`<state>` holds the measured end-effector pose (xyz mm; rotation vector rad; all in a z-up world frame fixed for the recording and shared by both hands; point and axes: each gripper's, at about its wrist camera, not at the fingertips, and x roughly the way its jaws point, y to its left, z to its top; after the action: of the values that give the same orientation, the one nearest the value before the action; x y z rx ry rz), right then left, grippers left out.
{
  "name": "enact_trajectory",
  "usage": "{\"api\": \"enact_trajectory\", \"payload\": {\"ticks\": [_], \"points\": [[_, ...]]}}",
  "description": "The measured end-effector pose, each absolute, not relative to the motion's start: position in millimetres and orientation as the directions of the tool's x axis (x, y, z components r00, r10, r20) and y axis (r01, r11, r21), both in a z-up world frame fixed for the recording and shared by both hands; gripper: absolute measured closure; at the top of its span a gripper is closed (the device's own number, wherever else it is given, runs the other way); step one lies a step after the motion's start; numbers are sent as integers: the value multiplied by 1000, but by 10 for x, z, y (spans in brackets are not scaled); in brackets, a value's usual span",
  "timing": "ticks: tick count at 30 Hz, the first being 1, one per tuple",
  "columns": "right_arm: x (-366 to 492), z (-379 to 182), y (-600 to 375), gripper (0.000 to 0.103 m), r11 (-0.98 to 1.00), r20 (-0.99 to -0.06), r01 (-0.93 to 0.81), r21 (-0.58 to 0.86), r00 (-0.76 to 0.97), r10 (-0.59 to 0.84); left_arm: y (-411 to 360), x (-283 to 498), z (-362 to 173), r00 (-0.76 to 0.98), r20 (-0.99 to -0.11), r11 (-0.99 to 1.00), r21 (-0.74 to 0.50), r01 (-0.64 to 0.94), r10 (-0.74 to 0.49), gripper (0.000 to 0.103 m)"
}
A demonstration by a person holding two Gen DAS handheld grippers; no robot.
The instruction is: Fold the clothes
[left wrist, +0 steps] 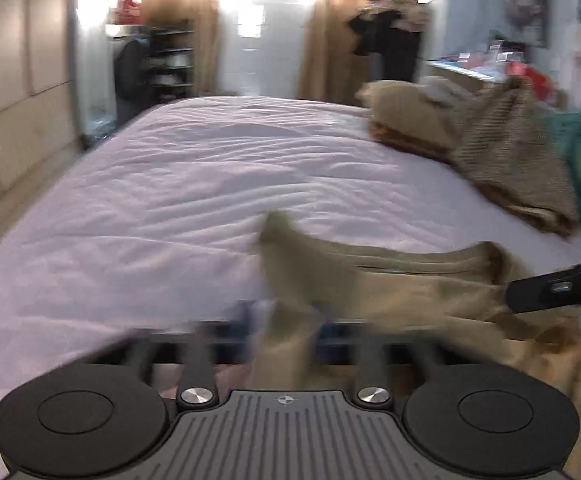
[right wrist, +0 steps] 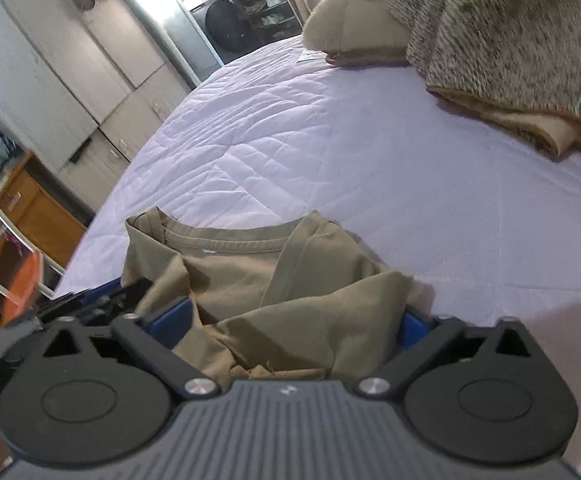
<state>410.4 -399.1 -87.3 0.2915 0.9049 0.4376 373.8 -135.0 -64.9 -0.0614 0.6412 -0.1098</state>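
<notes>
Two grippers are at work on one olive shirt (left wrist: 390, 280), which lies bunched at the near edge of the bed (left wrist: 170, 184). In the left wrist view, which is blurred by motion, the left gripper (left wrist: 286, 316) has its jaws drawn close together with a strip of the shirt pinched between them, and part of the right gripper (left wrist: 558, 288) reaches in from the right edge at the cloth's far side. The step in hand looks like an early one: the shirt gathered at two points, ready to be spread flat. Ahead, the pale sheet runs wide and bare, giving ample room; a folded pile of blankets (left wrist: 490, 148) sits well apart on the right. In the right wrist view, the right gripper (right wrist: 290, 320) stands wide, its blue pads either side of a heap of shirt, not visibly closed on it. The collar (right wrist: 226, 240) faces away, toward the open sheet. The next move probably calls for closing on the cloth, then drawing both ends apart toward the middle of the bed, away from the left edge where the mattress drops off.
</notes>
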Motion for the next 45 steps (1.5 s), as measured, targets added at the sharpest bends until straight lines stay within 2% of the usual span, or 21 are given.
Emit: {"api": "enact_trajectory", "payload": {"ticks": [1,3,12,19,24,27,29,31,32,33,34,35,36,38,41,45], "points": [[4090,-862,-3964,24,886,-698,-250,390,547,461,-1350,3737,-641,796,-593,992,-100,78,-123,97],[4063,-843,-3965,92,903,-713,-232,362,555,429,-1312,3742,-642,797,-588,989,-133,71,-137,98],[3783,-514,-3897,92,882,-668,-300,362,577,470,-1195,3549,-336,806,-544,971,-171,166,-234,99],[3212,-55,-3725,92,850,-663,-400,342,538,520,-1129,2995,153,768,-531,926,-94,367,-358,99],[2582,250,-3580,92,808,-687,-494,321,466,558,-1044,2334,355,683,-580,842,-11,539,-444,99],[2146,284,-3420,92,775,-748,-563,286,374,548,-1027,1862,283,582,-683,766,50,640,-442,98],[1865,140,-3256,90,771,-829,-588,244,286,481,-1012,1561,207,518,-748,718,81,692,-415,96],[1619,-22,-3123,84,779,-897,-593,204,204,391,-964,1296,100,498,-790,704,123,699,-357,90],[1516,-111,-3075,72,791,-926,-584,184,167,338,-940,1164,46,488,-810,696,143,703,-326,87],[1437,-132,-3080,51,810,-937,-563,162,169,305,-916,1031,-8,477,-828,688,163,708,-295,86],[1360,-146,-3091,40,830,-946,-540,140,174,274,-871,924,-27,472,-838,690,169,704,-276,86],[1283,-160,-3101,22,848,-954,-517,118,179,242,-799,849,-2,471,-839,708,156,688,-273,84],[1220,-103,-3163,18,868,-947,-479,131,197,252,-712,781,42,485,-832,733,150,664,-269,83],[1096,23,-3295,17,903,-931,-396,168,238,277,-508,699,192,544,-798,801,134,583,-262,78],[966,239,-3561,8,913,-860,-270,306,333,386,-271,651,406,610,-751,886,73,457,-252,65],[1024,144,-3718,8,914,-801,-104,393,450,395,-453,694,479,614,-742,922,-14,388,-270,54]]}}
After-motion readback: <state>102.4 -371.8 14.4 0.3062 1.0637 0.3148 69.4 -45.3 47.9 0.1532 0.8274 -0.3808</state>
